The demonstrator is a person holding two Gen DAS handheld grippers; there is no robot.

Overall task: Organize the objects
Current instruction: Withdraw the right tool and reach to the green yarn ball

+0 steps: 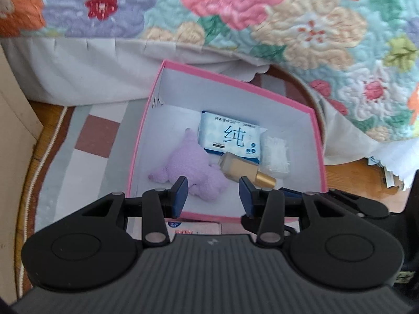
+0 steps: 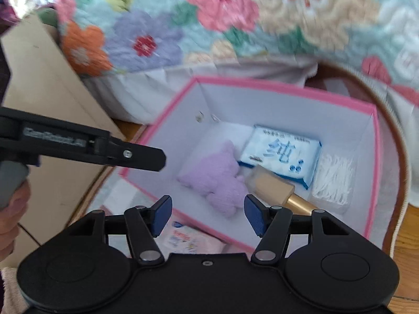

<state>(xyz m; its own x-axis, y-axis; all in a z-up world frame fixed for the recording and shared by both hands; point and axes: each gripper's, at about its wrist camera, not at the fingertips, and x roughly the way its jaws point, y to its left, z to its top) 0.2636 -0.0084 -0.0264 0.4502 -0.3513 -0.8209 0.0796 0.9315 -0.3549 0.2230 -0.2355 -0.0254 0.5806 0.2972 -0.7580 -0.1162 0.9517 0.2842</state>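
Note:
A pink box (image 1: 142, 130) (image 2: 275, 85) with a white inside stands open on a rug. In it lie a purple plush toy (image 1: 191, 167) (image 2: 217, 180), a blue-and-white wet-wipe pack (image 1: 230, 136) (image 2: 282, 154), a beige bottle with a gold cap (image 1: 246, 168) (image 2: 277, 188) and a white bag of cotton swabs (image 1: 276, 154) (image 2: 332, 180). My left gripper (image 1: 213, 196) hovers open and empty over the box's near edge. My right gripper (image 2: 208, 216) is open and empty above the near wall. A pink-and-white pack (image 1: 193, 229) (image 2: 188, 240) lies outside, just before the box.
A flowered quilt (image 1: 235, 13) (image 2: 222, 13) hangs over the bed behind the box. A beige cabinet side (image 2: 47, 91) stands at the left. The left gripper's body (image 2: 86, 144) reaches in from the left in the right wrist view. Papers (image 1: 390, 175) lie on the wooden floor at right.

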